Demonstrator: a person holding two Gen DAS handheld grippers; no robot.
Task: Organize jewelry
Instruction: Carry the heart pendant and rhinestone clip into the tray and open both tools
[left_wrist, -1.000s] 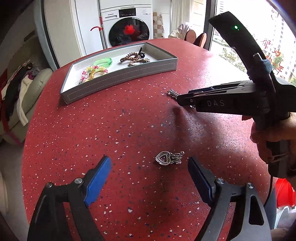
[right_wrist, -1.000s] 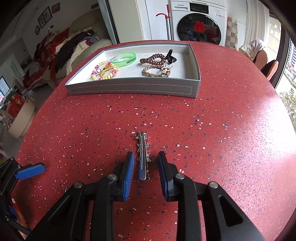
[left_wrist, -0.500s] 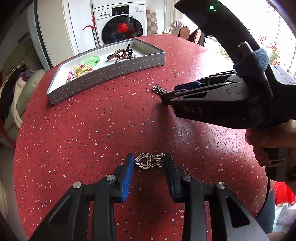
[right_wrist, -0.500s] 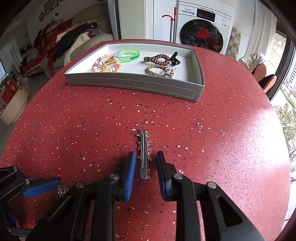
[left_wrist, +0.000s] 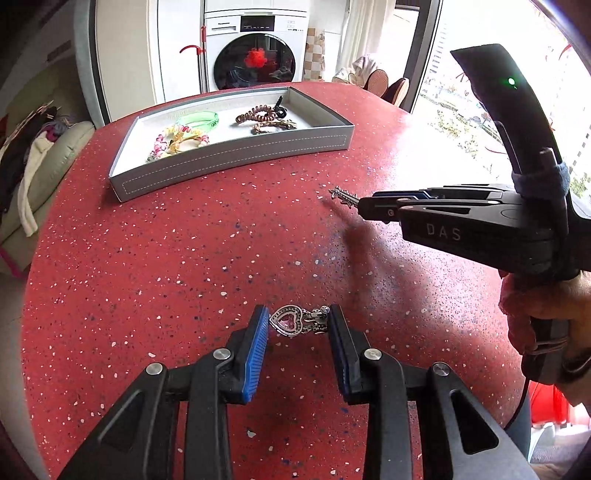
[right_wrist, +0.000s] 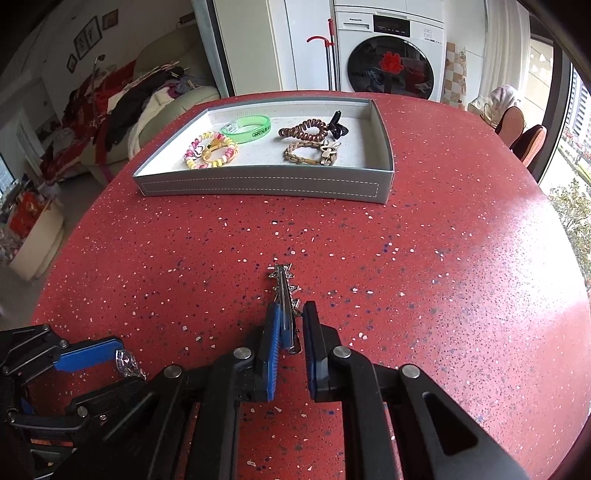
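Observation:
My left gripper (left_wrist: 298, 324) is shut on a silver heart-shaped brooch (left_wrist: 297, 324), held just above the red table (left_wrist: 166, 258). My right gripper (right_wrist: 289, 325) is shut on a silver spiked hair clip (right_wrist: 283, 286) that points forward; the clip's tip also shows in the left wrist view (left_wrist: 341, 195). A grey tray (right_wrist: 258, 184) at the far side holds a green bracelet (right_wrist: 246, 127), a beaded bracelet (right_wrist: 210, 149), a brown spiral hair tie (right_wrist: 303, 129) and a braided bracelet (right_wrist: 310, 151). The left gripper with the brooch shows at the lower left of the right wrist view (right_wrist: 125, 360).
The round table's far edge lies behind the tray. A washing machine (right_wrist: 391, 62) and cabinets stand beyond it, a sofa with clothes (right_wrist: 122, 110) at the left, chairs (right_wrist: 521, 129) and a window at the right.
My left gripper has closed on the heart brooch and lifted it slightly. My right gripper has closed on the hair clip and raised it off the table.

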